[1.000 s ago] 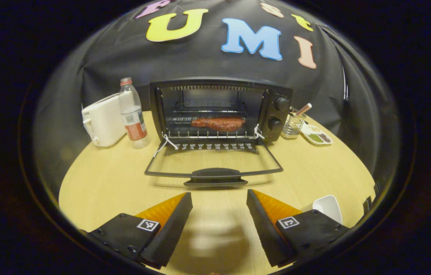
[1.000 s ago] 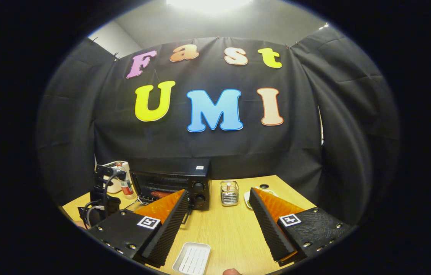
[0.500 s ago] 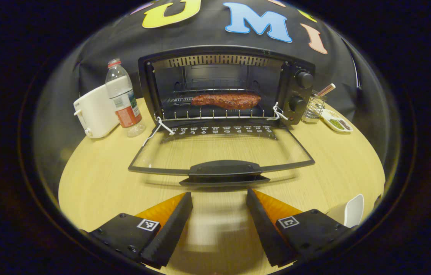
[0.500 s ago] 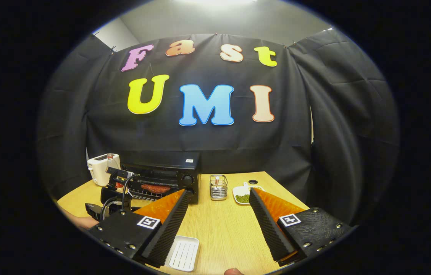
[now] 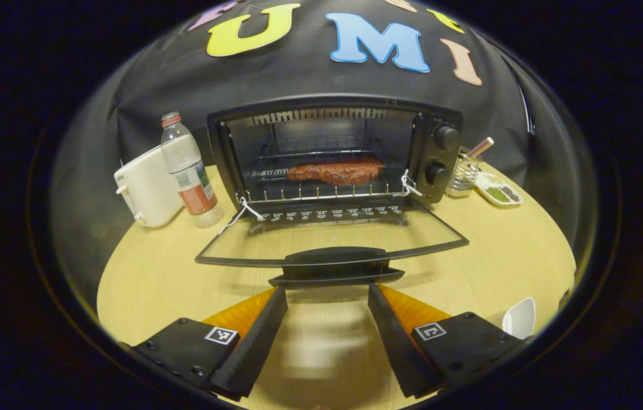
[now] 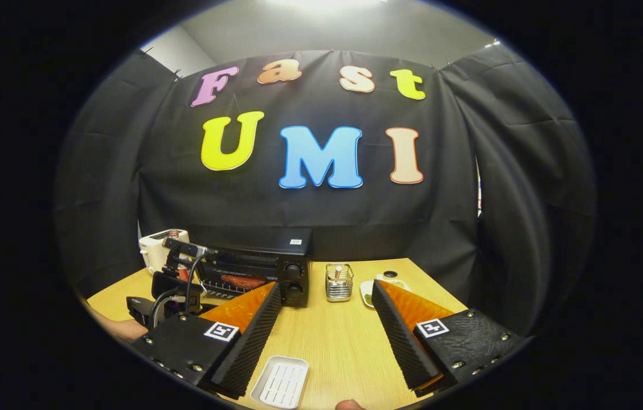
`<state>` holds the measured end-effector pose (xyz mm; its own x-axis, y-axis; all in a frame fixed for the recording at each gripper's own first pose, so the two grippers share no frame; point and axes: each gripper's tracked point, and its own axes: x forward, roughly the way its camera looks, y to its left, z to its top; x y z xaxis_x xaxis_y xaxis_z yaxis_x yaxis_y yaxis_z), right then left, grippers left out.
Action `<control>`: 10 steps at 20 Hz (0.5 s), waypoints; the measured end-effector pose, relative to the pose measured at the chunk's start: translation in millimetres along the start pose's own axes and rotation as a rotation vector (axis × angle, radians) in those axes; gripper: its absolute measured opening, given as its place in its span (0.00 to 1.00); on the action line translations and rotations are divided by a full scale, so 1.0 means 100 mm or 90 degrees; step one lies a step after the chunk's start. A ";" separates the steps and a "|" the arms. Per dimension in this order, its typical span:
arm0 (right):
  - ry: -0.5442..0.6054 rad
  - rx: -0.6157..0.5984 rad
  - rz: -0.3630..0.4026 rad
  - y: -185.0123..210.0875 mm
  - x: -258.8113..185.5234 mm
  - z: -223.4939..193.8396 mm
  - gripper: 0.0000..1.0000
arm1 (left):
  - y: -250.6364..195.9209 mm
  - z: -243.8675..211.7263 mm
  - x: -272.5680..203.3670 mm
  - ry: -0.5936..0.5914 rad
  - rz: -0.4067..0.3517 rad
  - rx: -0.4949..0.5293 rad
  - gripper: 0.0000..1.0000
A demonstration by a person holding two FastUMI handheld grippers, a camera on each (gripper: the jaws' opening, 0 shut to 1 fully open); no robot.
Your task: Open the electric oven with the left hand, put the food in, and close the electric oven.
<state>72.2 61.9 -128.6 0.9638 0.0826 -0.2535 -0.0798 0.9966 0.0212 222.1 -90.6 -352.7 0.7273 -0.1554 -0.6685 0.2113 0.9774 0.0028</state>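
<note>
Black oven, door down, unreadable door print; left claw wide, empty.

bottle, white toaster, perhaps spice dish

Left gripper: 2 wedge-shaped fingers w/ ribbed, sawtooth inner faces, each on a dark block w/ small screws & 1 square white tag w/ black marker. Right gripper: same build, 2 tags, screws along block edges. In right gripper view, left gripper carries black camera unit w/ looping cables.
</note>
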 end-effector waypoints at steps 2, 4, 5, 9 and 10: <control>0.002 -0.001 0.011 0.06 0.01 -0.01 0.98 | 0.03 0.18 -0.10 -0.028 0.000 0.002 0.97; 0.000 -0.003 0.017 0.08 0.05 0.01 0.98 | 0.05 0.37 -0.17 -0.054 0.000 0.004 0.97; 0.002 -0.005 0.018 0.10 0.09 0.02 0.98 | 0.06 0.47 -0.17 -0.067 0.000 0.002 0.97; 0.013 0.000 0.018 0.08 0.14 -0.01 0.98 | 0.08 0.88 -0.17 -0.110 0.000 -0.006 0.97; 0.013 -0.001 0.017 0.06 0.13 -0.01 0.98 | 0.09 0.97 -0.16 -0.126 0.001 0.001 0.97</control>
<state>83.8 69.2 -133.0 0.9557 0.1093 -0.2733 -0.1060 0.9940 0.0270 275.5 -93.5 -269.8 0.8421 -0.1795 -0.5086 0.2109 0.9775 0.0042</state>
